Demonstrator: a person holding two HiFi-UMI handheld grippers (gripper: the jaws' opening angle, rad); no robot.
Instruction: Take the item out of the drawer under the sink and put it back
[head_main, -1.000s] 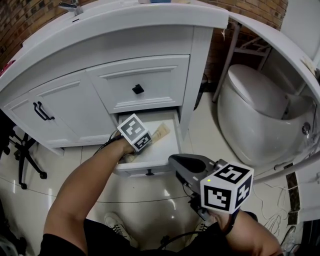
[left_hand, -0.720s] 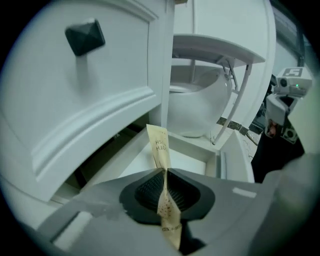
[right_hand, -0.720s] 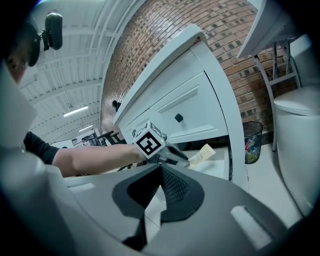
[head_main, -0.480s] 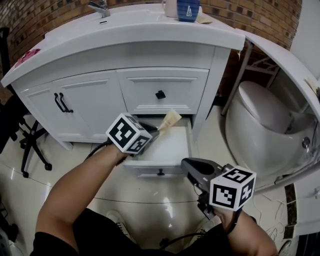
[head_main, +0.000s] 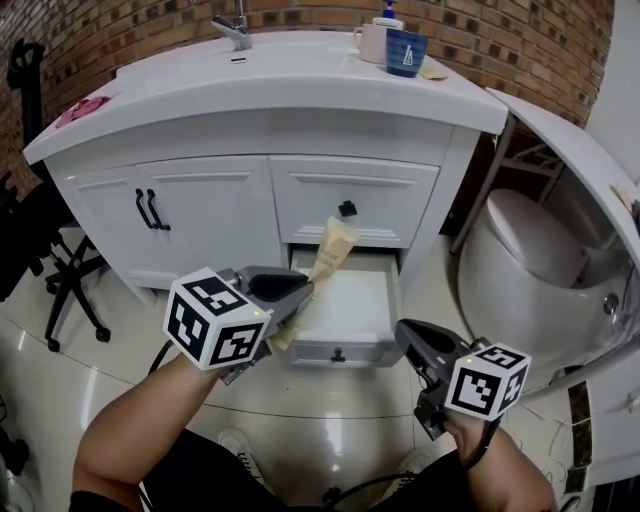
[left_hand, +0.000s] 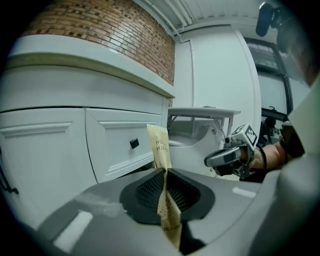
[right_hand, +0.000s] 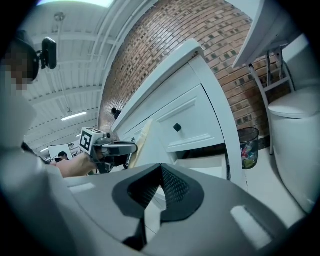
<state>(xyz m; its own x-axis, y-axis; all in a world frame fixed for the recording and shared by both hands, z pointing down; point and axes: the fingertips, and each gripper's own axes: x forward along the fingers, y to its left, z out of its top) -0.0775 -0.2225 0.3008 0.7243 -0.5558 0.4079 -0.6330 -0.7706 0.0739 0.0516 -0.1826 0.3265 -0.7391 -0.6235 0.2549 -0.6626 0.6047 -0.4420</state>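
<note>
Head view is bright with even indoor light. The glossy floor tiles (head_main: 330, 402) show pale glare patches near the person. Fisheye is strong: the worktop (head_main: 280, 75) edge bows and the corners go dark. There is a dark shadowed gap at the far end of the open drawer (head_main: 355, 300). Both gripper views have a black vignette ring. In the left gripper view the left claw (left_hand: 164, 172) is soft close to the lens, and the packet (left_hand: 159, 145) print is slightly blurred. In the right gripper view a strip light (right_hand: 74, 116) glows far left and the brick wall (right_hand: 165, 45) is evenly lit.
</note>
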